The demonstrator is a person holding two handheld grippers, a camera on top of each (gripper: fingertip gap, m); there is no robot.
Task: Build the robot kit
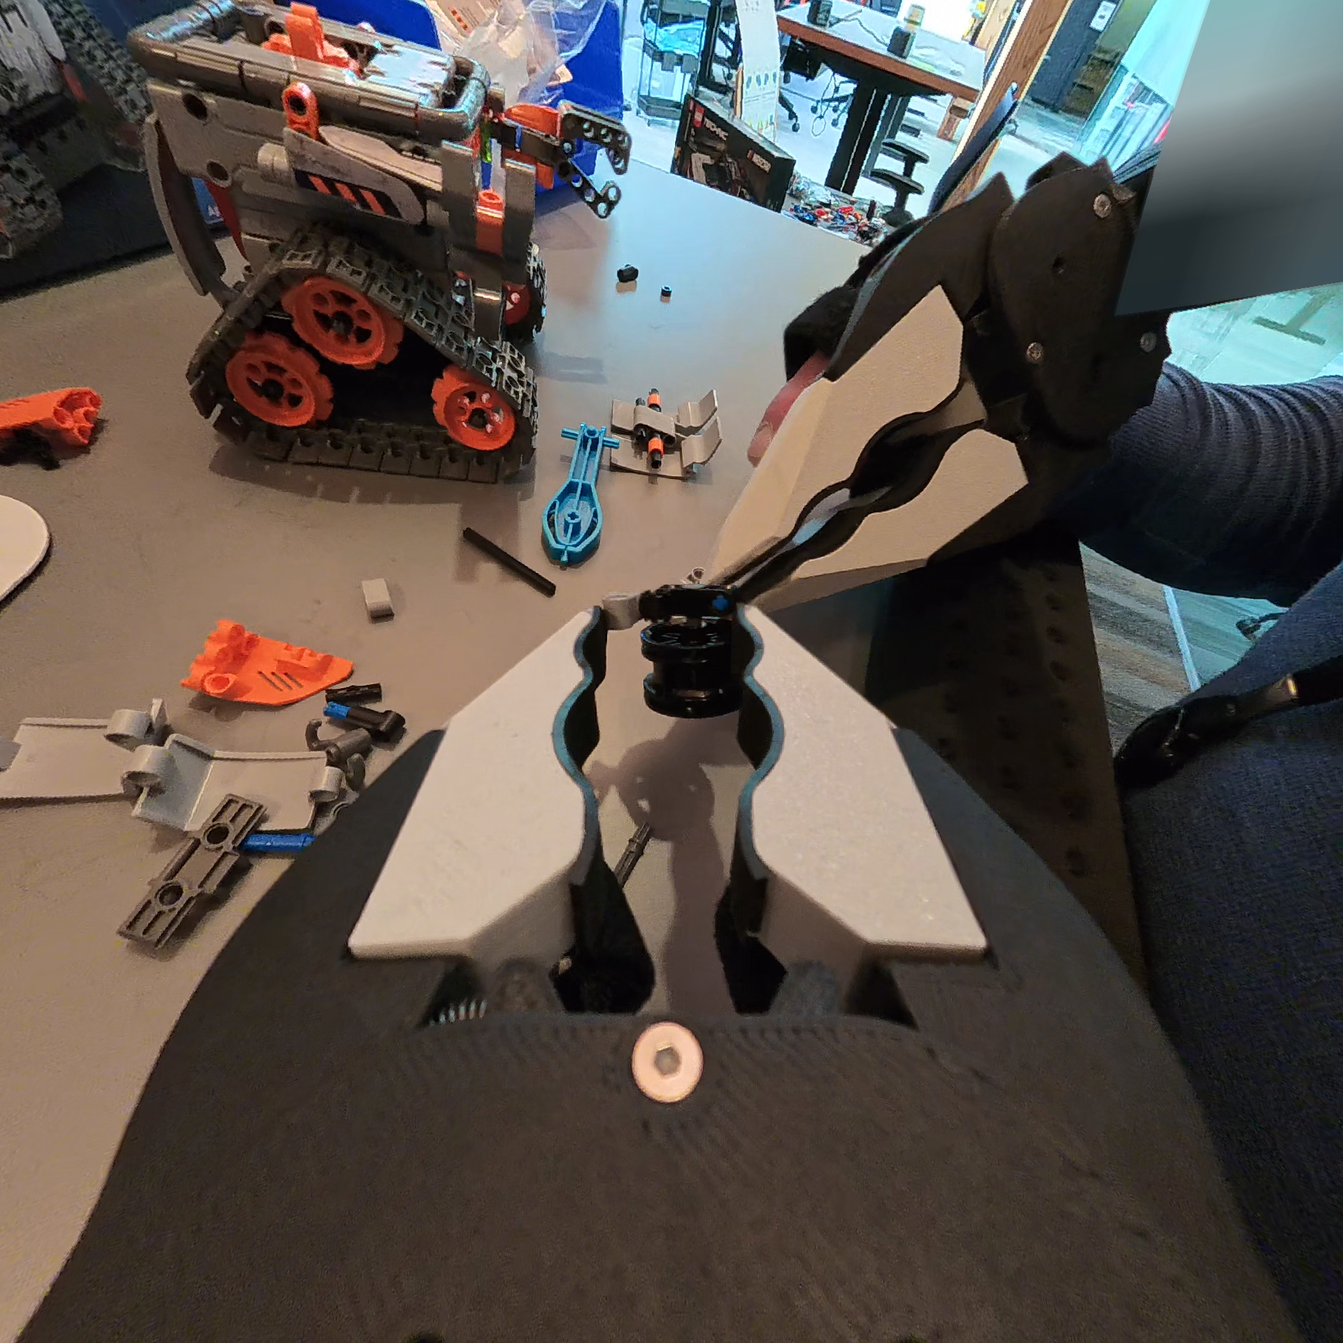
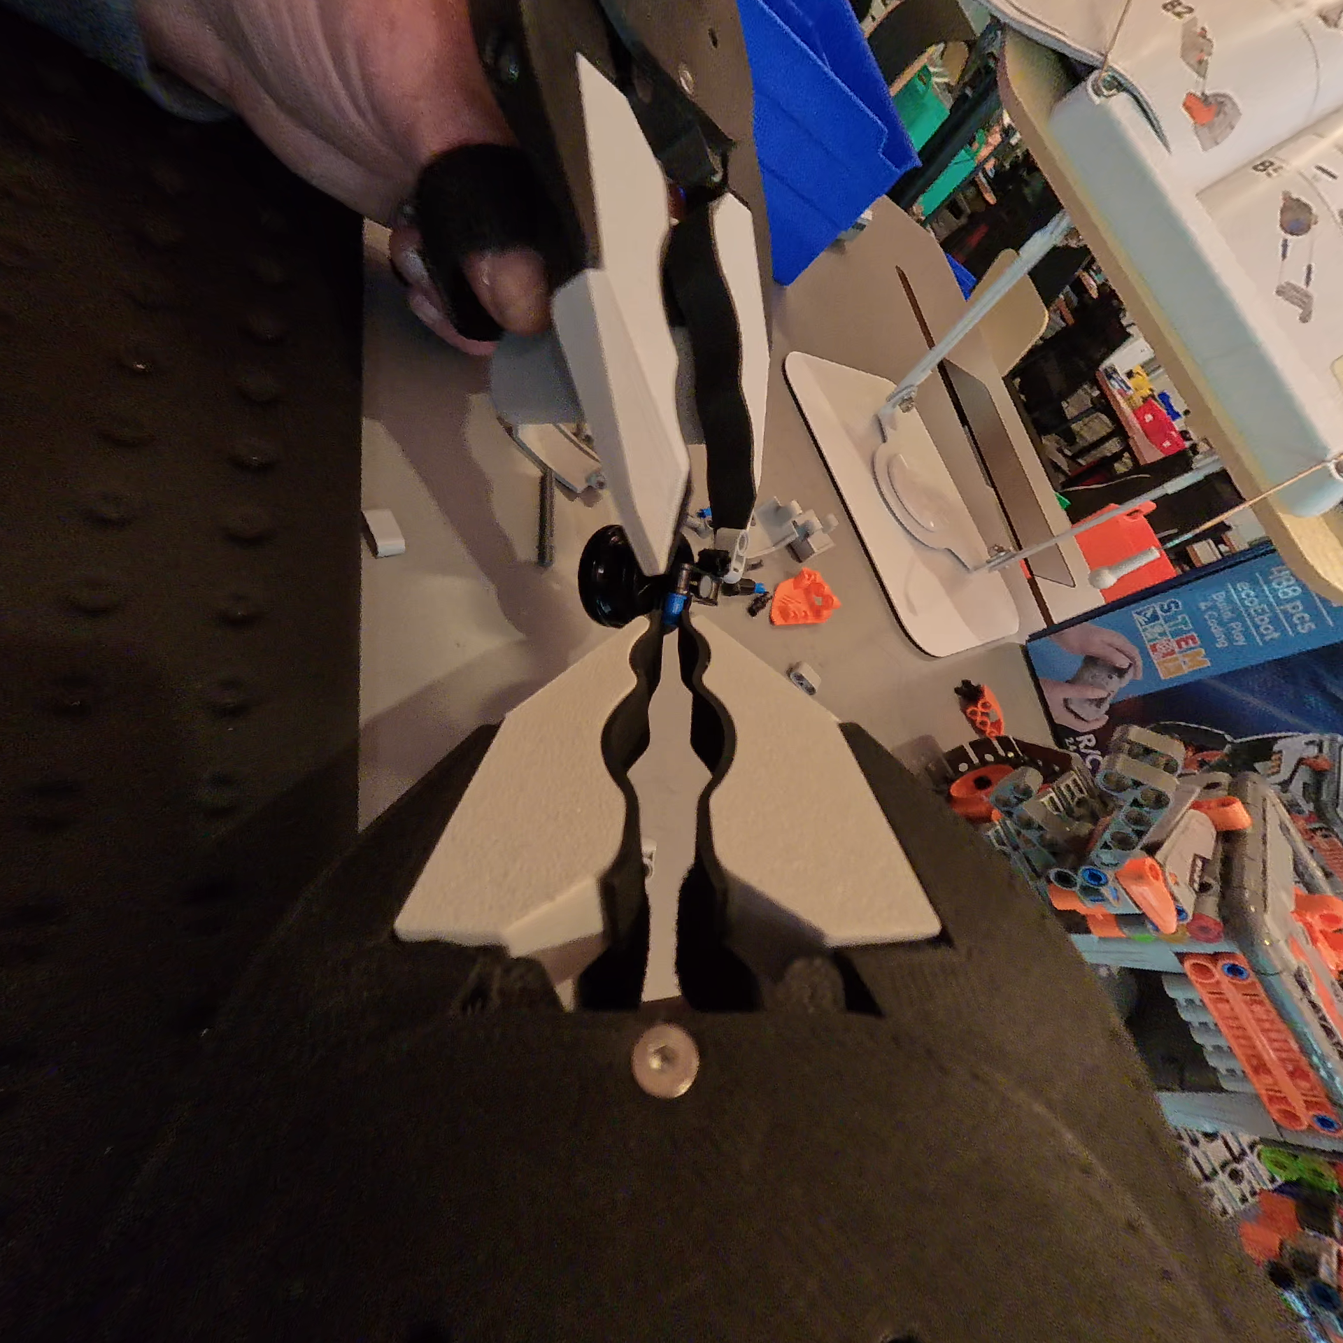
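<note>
A small building-toy assembly hangs between both grippers above the grey table [image 1: 109,1017]. It has a black wheel hub [image 1: 690,676], a black connector [image 1: 687,599], a blue pin [image 1: 719,602] and a grey beam end [image 1: 621,607]. My left gripper [image 1: 672,618] is closed across it, one tip on the grey beam and the other by the connector, with the hub below the tips. My right gripper [image 2: 674,628] is shut on the blue pin [image 2: 672,603]. It comes in from the upper right in the left wrist view [image 1: 727,581]. The left gripper [image 2: 701,556] and hub [image 2: 607,581] show in the right wrist view.
A tracked orange-and-grey vehicle model [image 1: 363,291] stands at the back left. A blue tool [image 1: 574,501], a black axle [image 1: 509,561], an orange panel [image 1: 261,665] and grey panels [image 1: 182,770] lie loose. A white stand base [image 2: 901,501], an open booklet [image 2: 1199,218] and a blue box [image 2: 1199,632] are on the table. The black axle [image 1: 509,561] is about equally far from each gripper, around 10 centimetres.
</note>
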